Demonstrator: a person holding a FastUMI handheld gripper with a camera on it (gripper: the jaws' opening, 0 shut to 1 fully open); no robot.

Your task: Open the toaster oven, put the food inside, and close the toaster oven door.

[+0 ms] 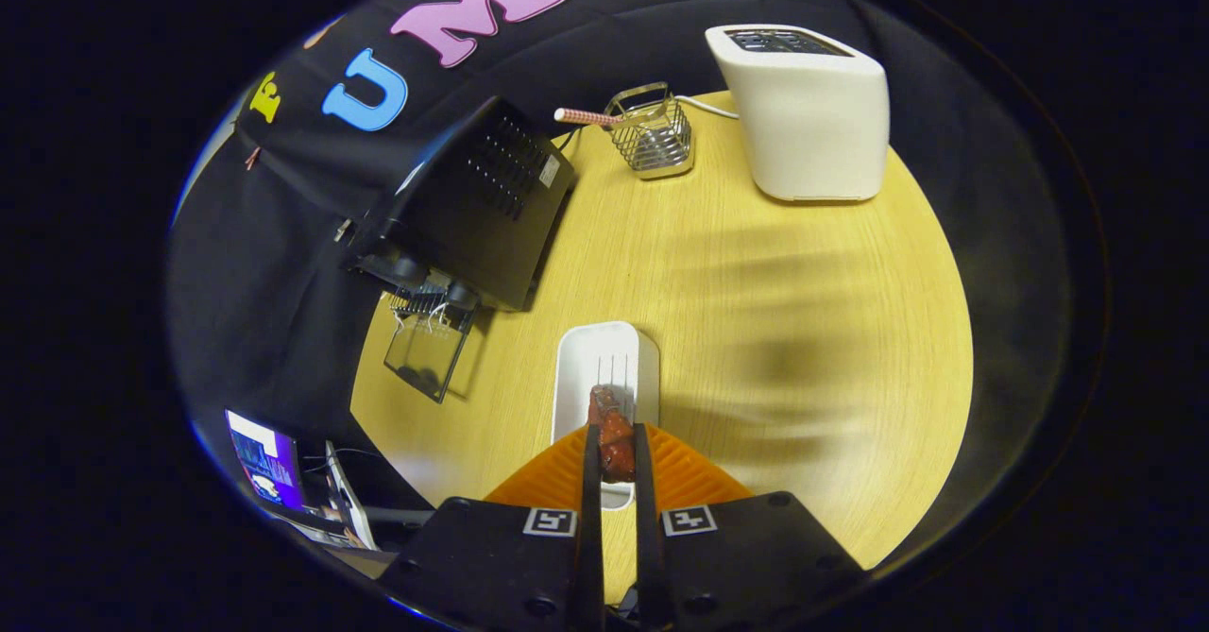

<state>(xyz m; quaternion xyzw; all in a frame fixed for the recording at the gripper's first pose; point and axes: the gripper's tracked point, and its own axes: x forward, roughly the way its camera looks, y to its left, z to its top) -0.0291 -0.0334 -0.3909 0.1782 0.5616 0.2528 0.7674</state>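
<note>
A reddish-brown piece of food [616,443] is pinched between my two fingers, held above a white rectangular tray [607,358] on the round wooden table [756,311]. My gripper [615,438] is shut on the food. The black toaster oven [472,207] stands at the table's left edge, beyond and left of the fingers. Its glass door [427,353] hangs open and down, with the wire rack visible at the opening.
A white pop-up toaster [803,112] stands at the far side of the table. Beside it sits a small wire basket [652,131] with a striped straw-like stick [586,117]. A lit screen [269,467] sits below the table's left edge.
</note>
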